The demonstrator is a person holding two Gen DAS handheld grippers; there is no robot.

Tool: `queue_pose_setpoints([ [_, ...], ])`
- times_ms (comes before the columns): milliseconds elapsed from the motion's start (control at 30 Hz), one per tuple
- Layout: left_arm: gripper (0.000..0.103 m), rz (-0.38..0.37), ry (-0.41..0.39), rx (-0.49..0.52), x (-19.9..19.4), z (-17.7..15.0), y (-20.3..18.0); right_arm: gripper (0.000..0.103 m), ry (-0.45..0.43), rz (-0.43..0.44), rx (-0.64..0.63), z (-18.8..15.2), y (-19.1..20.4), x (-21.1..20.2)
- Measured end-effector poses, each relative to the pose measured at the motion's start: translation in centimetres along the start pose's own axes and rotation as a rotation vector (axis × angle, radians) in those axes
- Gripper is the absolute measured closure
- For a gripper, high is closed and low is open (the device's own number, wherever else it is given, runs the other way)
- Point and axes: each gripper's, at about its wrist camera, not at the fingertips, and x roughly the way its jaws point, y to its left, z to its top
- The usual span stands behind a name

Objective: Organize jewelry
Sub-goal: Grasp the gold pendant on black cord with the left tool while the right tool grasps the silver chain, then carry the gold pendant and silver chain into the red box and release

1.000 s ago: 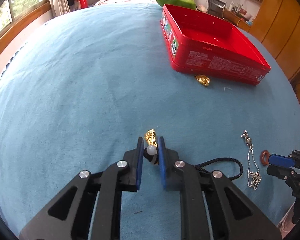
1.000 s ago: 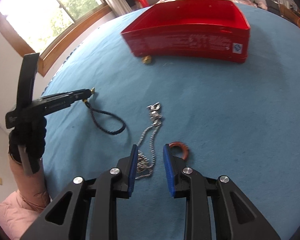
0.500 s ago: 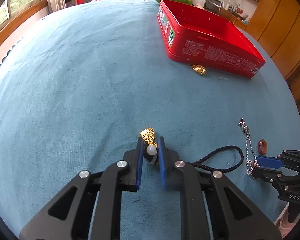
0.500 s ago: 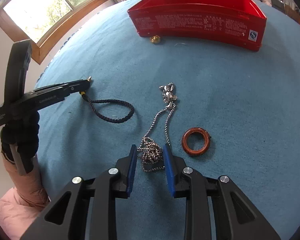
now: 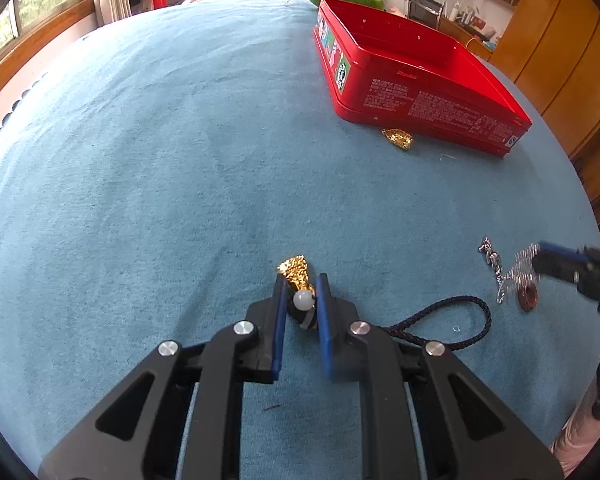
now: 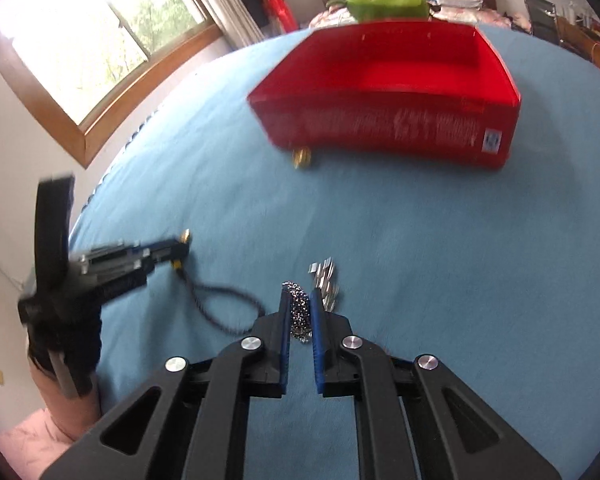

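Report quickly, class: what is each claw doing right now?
Left claw: closed on the gold charm of the black cord.
Right claw: just closed on the bunched silver chain.

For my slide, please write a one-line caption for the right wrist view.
Right gripper pinches a bunched silver chain necklace above the blue bedspread, facing an open red tin.

Bright daylight from window — right view motion-blurred, left sharp — fisheye edges bent.
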Motion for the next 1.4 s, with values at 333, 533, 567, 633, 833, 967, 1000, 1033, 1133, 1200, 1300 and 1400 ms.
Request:
queue_pose_setpoints([
  [333,0.09,-0.002,-0.003,0.004,0.0,0.0,0.1,0.059,0.051,-0.058,0.026,0.0,-1.3,2.6],
  [533,0.09,0.003,-0.005,0.006,-0.1,-0.1,0.1,0.058,0.068,-0.096,-0.031,-0.4,0.2,4.0],
  [567,0.09,0.005,-0.005,0.006,-0.1,-0.1,0.0,0.059,0.067,-0.101,-0.038,-0.4,0.4,4.2],
  [633,0.09,0.006,-0.005,0.007,-0.1,-0.1,-0.1,0.066,0.058,-0.136,-0.074,-0.5,1.2,4.7],
  [833,0.09,0.008,0.001,0.016,0.0,0.1,-0.7,0.088,0.04,-0.103,-0.078,-0.6,0.8,4.7],
  [967,0.09,0.009,0.008,0.019,0.2,0.3,-1.2,0.088,0.033,-0.048,-0.023,-0.2,-0.5,4.0],
  [1000,0.09,0.009,0.009,0.019,0.2,0.4,-1.3,0.088,0.025,-0.044,-0.016,-0.1,-0.8,3.7],
  [1033,0.09,0.008,0.009,0.02,0.2,0.5,-1.4,0.088,0.018,-0.036,-0.007,0.0,-1.0,3.4],
  [1133,0.09,0.003,0.009,0.027,0.2,0.8,-1.9,0.088,-0.006,-0.008,0.007,0.2,-1.4,2.0],
  [1200,0.09,0.002,0.003,0.032,0.0,1.1,-2.3,0.088,-0.024,0.005,0.013,0.4,-1.5,1.3],
  [1300,0.09,-0.007,-0.013,0.043,-0.6,1.8,-3.0,0.088,-0.053,0.015,0.015,0.8,-1.7,-0.2],
  [1400,0.09,-0.008,-0.029,0.056,-1.1,2.4,-3.8,0.088,-0.079,0.02,0.019,1.4,-1.9,-1.6],
])
